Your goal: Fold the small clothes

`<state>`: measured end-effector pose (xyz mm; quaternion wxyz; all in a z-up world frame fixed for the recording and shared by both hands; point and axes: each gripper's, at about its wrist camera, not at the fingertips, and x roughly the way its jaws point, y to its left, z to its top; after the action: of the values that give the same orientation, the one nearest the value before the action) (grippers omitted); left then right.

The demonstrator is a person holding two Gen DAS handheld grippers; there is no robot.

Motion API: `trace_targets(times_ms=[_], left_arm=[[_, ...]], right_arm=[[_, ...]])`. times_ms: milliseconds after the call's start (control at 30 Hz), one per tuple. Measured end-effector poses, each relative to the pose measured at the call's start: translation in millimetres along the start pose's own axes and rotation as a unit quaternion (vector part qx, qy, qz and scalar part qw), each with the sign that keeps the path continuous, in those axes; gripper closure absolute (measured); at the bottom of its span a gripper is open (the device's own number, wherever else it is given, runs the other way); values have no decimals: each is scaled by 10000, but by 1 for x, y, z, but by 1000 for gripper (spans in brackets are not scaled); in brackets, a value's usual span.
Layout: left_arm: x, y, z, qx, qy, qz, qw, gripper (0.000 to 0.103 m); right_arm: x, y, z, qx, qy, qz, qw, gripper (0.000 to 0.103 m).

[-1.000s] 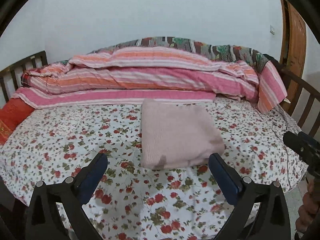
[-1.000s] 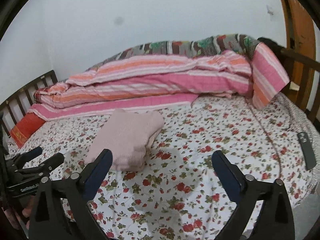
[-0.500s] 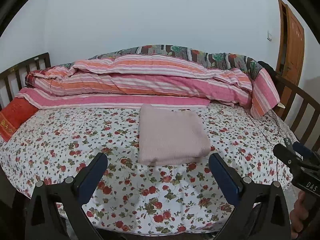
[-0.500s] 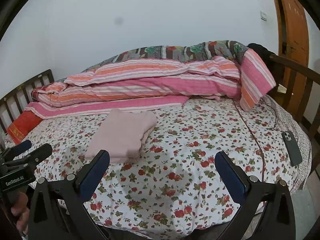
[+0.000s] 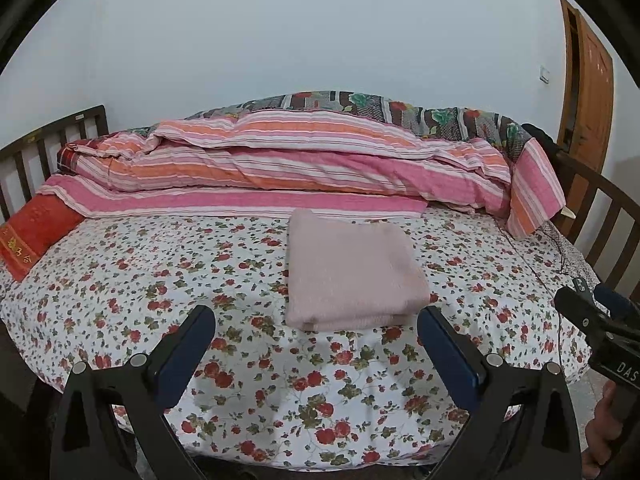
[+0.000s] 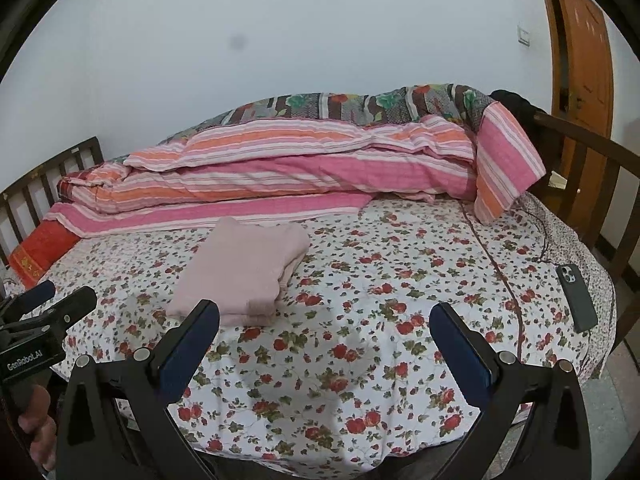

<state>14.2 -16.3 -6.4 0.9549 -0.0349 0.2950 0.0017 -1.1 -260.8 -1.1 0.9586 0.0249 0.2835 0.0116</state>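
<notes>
Folded pale-pink knit garment point(image 5: 352, 272) lies on the floral bedsheet point(image 5: 140, 280) — dead ahead of the wide-open left gripper point(image 5: 316, 344), nearer than the right gripper point(image 6: 324, 340), also spread empty.

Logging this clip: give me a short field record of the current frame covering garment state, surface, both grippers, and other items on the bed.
garment: pink garment, folded into a flat rectangle, lying free
surface: floral bedsheet
left gripper: open, empty, clear of the garment
right gripper: open, empty, to the garment's right
bedding: striped quilt piled along the far side
other items: dark phone near the bed's right edge; red pillow at far left
fold status: looks complete
</notes>
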Motion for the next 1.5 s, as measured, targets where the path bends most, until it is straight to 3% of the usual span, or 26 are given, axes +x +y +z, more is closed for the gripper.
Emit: trace_targets(times_ms=[1500], left_arm=[[-2, 1, 2, 11, -19, 23, 10000, 1]], right_arm=[[-6, -1, 3, -4, -46, -9, 10000, 0]])
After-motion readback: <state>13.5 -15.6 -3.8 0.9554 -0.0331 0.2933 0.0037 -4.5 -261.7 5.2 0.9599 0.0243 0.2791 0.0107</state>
